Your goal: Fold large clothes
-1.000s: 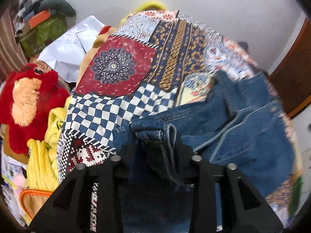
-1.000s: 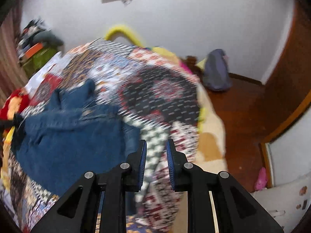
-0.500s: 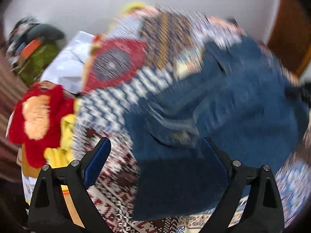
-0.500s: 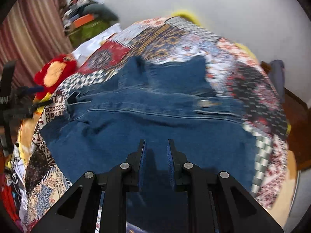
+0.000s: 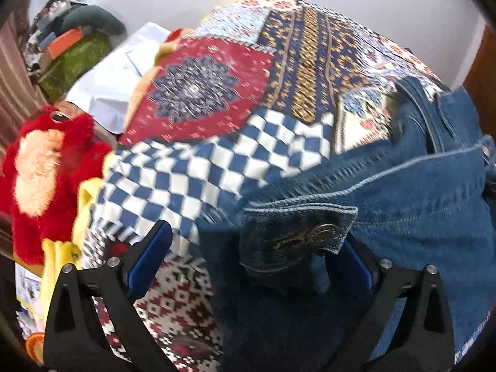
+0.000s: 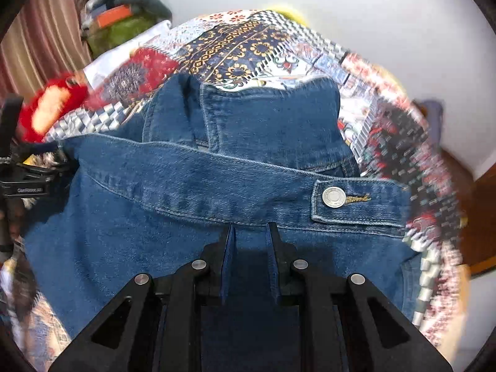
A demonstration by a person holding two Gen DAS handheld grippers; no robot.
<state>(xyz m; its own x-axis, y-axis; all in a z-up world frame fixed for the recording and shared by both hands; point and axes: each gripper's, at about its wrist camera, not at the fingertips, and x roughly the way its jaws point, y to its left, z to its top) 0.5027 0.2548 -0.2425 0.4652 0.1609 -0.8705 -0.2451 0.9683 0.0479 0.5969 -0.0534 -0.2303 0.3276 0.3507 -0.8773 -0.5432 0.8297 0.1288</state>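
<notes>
Lying: the denim jacket (image 6: 192,223) is spread across the patchwork quilt (image 5: 217,167), collar end toward the far wall.
Left gripper (image 5: 251,254): its jaws have just been opening and now stand wide apart; a buttoned denim cuff (image 5: 297,235) sits between the blue pads (image 5: 148,254), touched by neither.
Right gripper (image 6: 249,248): fingers drawn close together with only a narrow gap, hovering over the jacket's body below a stitched seam; whether any cloth is pinched in that gap cannot be told.
Cuff button (image 6: 333,197): silver, fastened on a tab near the jacket's right edge in the right wrist view.
Collar (image 6: 266,114): folded flat at the far end of the jacket, lying on the quilt.
Red plush toy (image 5: 40,170): beside the quilt's left edge, next to yellow fabric (image 5: 59,257).
White sheet (image 5: 114,83): behind the toy, near a green bundle (image 5: 74,62) against the wall.
Sharpness: both views are smeared toward their edges.
</notes>
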